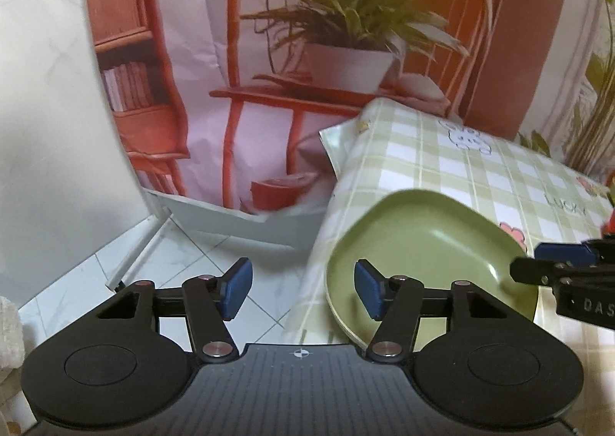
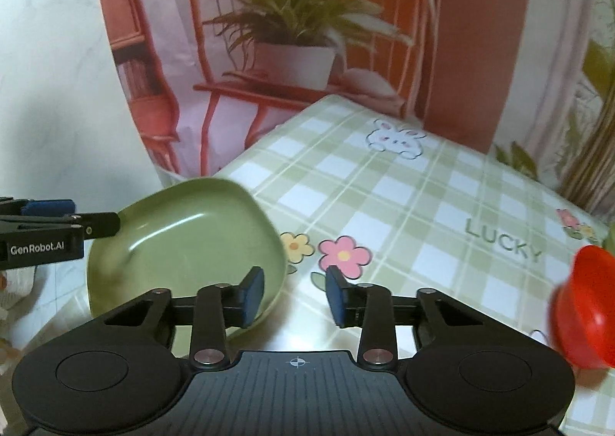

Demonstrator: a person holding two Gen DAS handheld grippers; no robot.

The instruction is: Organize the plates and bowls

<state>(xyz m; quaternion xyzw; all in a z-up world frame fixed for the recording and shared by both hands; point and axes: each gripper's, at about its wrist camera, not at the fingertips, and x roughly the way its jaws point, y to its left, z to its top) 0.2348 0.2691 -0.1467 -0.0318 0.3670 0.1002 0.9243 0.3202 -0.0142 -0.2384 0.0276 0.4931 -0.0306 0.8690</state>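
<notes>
A green rounded-square plate [image 1: 419, 244] lies at the near left corner of the table with the checked green cloth [image 1: 461, 163]. My left gripper [image 1: 303, 288] is open and empty; its right finger is over the plate's left rim, its left finger over the floor. In the right wrist view the same plate [image 2: 192, 232] sits at the left, and my right gripper [image 2: 295, 295] is open and empty, its left finger over the plate's right rim. A red bowl [image 2: 586, 305] sits at the right edge of the table.
The table edge drops to a white tiled floor [image 1: 215, 267] on the left. A printed backdrop [image 1: 307, 52] with a chair and plant hangs behind the table. A white wall [image 1: 46, 109] stands at the left. The other gripper's tip [image 1: 553, 267] reaches over the plate's right side.
</notes>
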